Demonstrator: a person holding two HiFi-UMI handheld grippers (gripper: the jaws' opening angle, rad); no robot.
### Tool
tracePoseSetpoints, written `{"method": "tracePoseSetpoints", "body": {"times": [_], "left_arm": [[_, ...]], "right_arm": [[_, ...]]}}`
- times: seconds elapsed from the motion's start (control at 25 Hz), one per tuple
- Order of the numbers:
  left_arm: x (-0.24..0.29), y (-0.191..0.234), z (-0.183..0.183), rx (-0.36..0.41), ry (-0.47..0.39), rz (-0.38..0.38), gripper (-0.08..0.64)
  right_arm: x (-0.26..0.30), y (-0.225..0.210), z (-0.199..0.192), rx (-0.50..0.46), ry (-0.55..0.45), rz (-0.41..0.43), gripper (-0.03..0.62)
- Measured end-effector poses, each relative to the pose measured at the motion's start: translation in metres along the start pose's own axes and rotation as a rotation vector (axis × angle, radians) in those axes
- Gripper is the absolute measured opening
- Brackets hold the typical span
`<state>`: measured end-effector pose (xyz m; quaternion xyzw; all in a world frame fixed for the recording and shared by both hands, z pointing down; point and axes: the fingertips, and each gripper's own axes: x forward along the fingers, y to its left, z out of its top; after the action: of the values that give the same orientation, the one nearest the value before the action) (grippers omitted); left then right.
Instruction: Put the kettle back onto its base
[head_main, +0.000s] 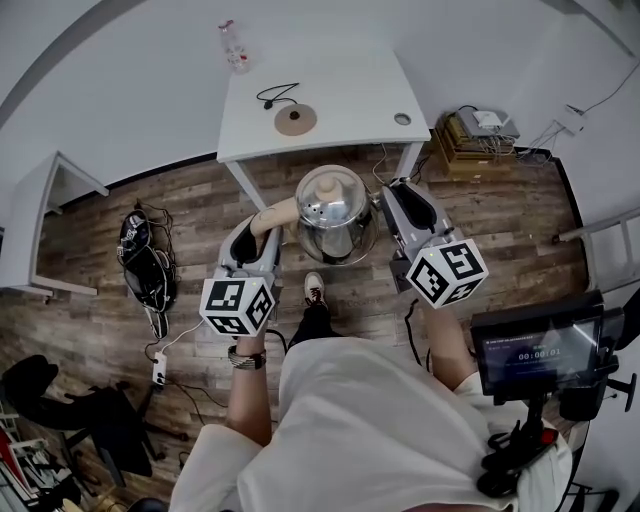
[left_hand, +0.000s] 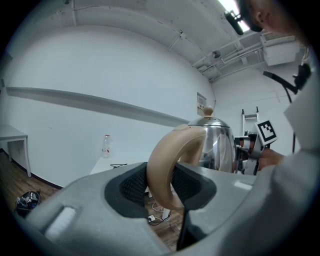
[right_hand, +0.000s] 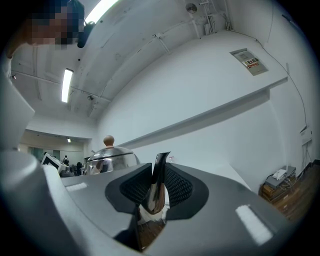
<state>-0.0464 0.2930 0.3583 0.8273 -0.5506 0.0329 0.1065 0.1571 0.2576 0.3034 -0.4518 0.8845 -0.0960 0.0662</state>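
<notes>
The left gripper clamps the kettle by its tan handle, and the right gripper pinches the spout. Only the head view shows the base, on the table just past the kettle, with open floor on both sides.

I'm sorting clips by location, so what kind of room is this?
Likely a sparse office or lab workspace: a plain white rectangular desk, brown wood-plank flooring, and a long ceiling tube light.

Head cam looked steeply down from high up at kettle, tabletop & floor. Cams on left claw & right claw sat close behind their jaws, facing kettle from opposite sides. All 3 saw it.
</notes>
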Motion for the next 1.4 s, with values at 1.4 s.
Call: {"method": "tracePoseSetpoints", "body": {"times": [1.4], "left_arm": [[0.241,0.25,0.055,-0.009,0.068,-0.081,0.144]], "right_arm": [[0.328,-0.075,-0.019,0.052,0.007,-0.088,0.081]]}}
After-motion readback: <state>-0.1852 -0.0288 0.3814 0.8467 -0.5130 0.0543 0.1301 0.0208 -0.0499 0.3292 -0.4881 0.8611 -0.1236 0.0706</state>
